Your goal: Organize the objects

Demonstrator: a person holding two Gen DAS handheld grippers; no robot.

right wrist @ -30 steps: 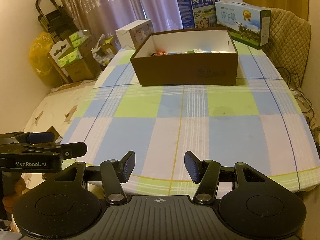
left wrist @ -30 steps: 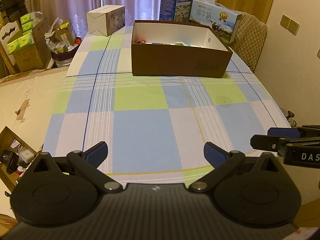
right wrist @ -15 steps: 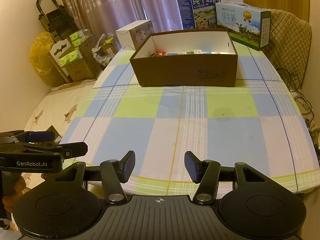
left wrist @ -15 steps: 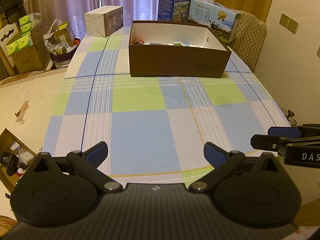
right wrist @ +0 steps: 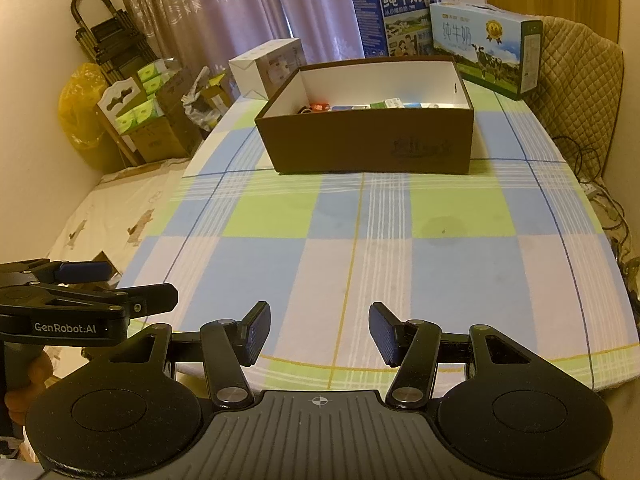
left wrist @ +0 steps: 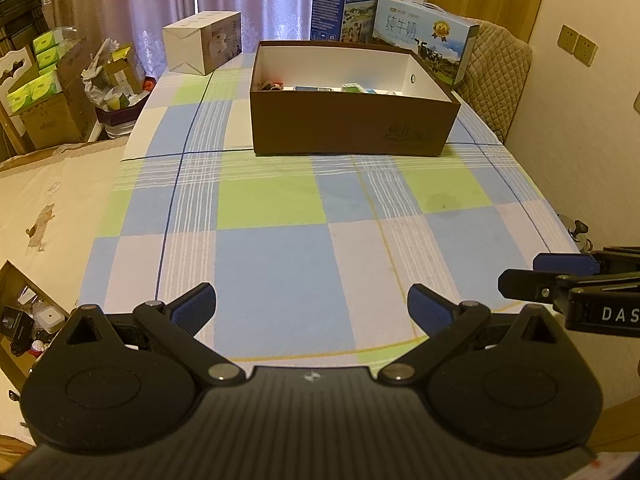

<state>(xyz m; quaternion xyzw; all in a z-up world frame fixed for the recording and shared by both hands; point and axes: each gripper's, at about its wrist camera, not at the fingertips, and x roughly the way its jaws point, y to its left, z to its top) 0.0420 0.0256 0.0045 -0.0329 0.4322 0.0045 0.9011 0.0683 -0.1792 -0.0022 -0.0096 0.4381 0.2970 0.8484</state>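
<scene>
Beside the left gripper (right wrist: 100, 280) (marked "GenRobot.AI"), right gripper (right wrist: 318, 332) gapes.

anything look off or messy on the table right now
Nothing is spilled or tipped. The only oddity is a faint dark stain on a green square of the checked tablecloth. The brown box sits squarely, small items inside. Both grippers are open and empty.
</scene>
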